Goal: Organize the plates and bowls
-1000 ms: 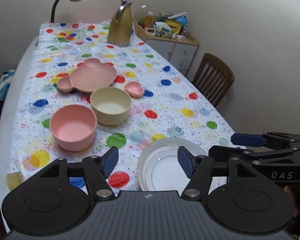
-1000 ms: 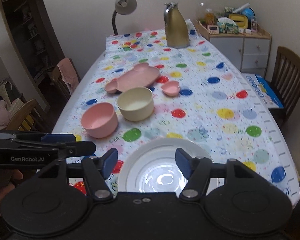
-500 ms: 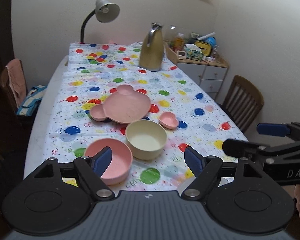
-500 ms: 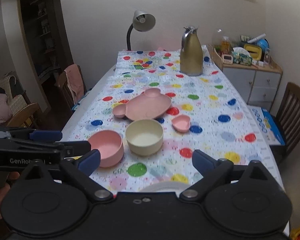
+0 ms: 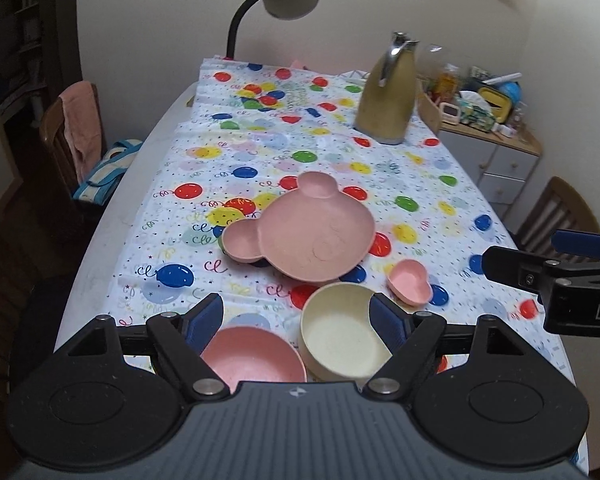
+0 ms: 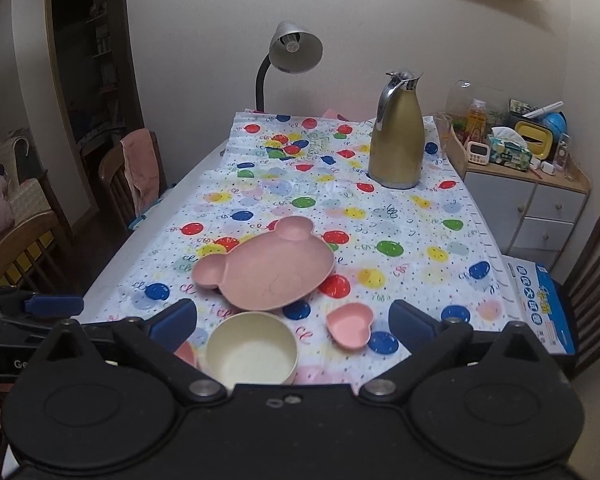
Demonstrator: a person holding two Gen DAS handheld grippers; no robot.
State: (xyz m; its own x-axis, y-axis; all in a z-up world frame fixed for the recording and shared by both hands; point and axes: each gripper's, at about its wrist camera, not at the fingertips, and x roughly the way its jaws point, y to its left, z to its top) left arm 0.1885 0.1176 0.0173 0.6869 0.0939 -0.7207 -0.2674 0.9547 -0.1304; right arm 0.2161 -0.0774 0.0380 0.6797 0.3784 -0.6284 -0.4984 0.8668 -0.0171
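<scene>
Both tools [image 5: 296, 318] [image 6: 292, 322] gaping wide, matte bear-shaped plate [image 5: 308, 236], round cream bowl [image 5: 342, 340].

Left gripper [image 5: 296, 320] hangs above the near end of the table [image 5: 100, 248], jaws spread wide, nothing between the blue pads [image 5: 206, 320]. Right gripper [image 6: 292, 322] sits level with it over that same near end, jaws parted wider yet, also empty. Each one shows in the other's view: the right gripper pokes in from the table's right edge, the left from its left edge, both pointing along the table toward its far end. They're side by side, apart, not touching.
</scene>
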